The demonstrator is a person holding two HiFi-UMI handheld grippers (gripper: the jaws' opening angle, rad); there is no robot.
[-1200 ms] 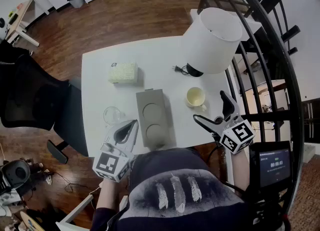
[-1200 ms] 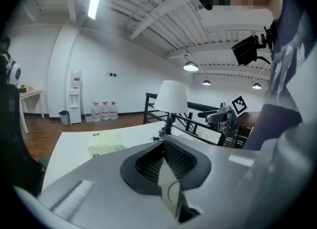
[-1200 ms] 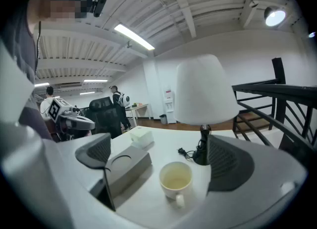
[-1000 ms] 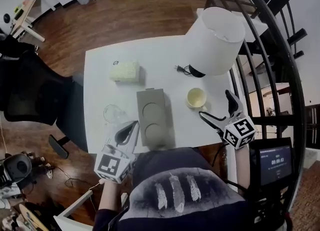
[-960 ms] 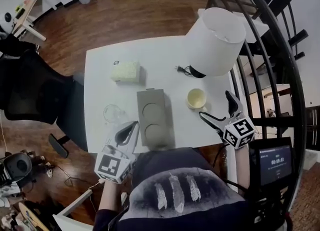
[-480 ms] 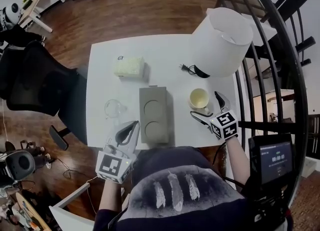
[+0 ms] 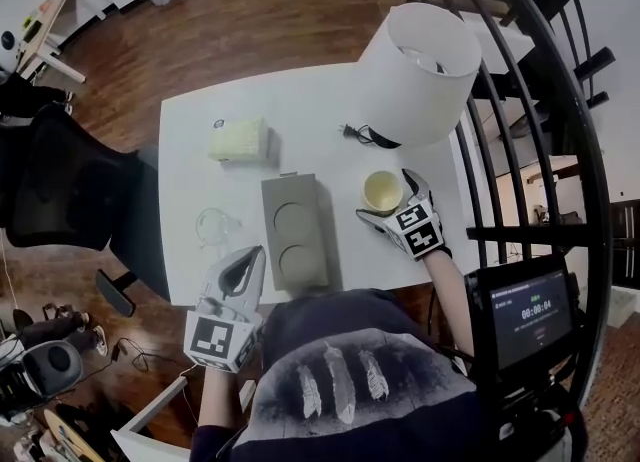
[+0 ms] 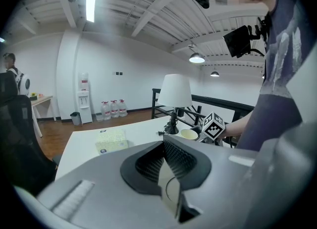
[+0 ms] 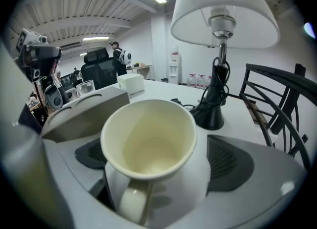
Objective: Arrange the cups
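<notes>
**Astride the cup (image 7: pixel 380 188) near the table's (image 7: pixel 310 110) right edge**

Shows the right gripper (image 7: pixel 390 202) spread wide around the cream cup, with one pad on either side and neither pressing on its wall. Finds the cup upright on the table, hollow and dry inside, with its handle turned back toward the gripper. Puts it close to the right edge, just in front of the black foot of the lamp (image 7: pixel 420 60), which fills the far right corner under a broad white shade.

Shows the left gripper (image 7: pixel 248 258) clenched on nothing, its tips pressed flat together. Hangs over the near edge, toward the near left corner, well apart from the cup.

Lays a grey tray (image 7: pixel 290 232) with two round hollows between the two grippers. Runs lengthwise from the near edge toward the table's middle. Leaves a clear glass (image 7: pixel 213 225) upright just left of the tray, close to the left edge. Rests a pale tissue box (image 7: pixel 240 138) further back, toward the far left corner. Parks a black chair (image 7: pixel 70 180) on the wood floor beyond the left edge.
</notes>
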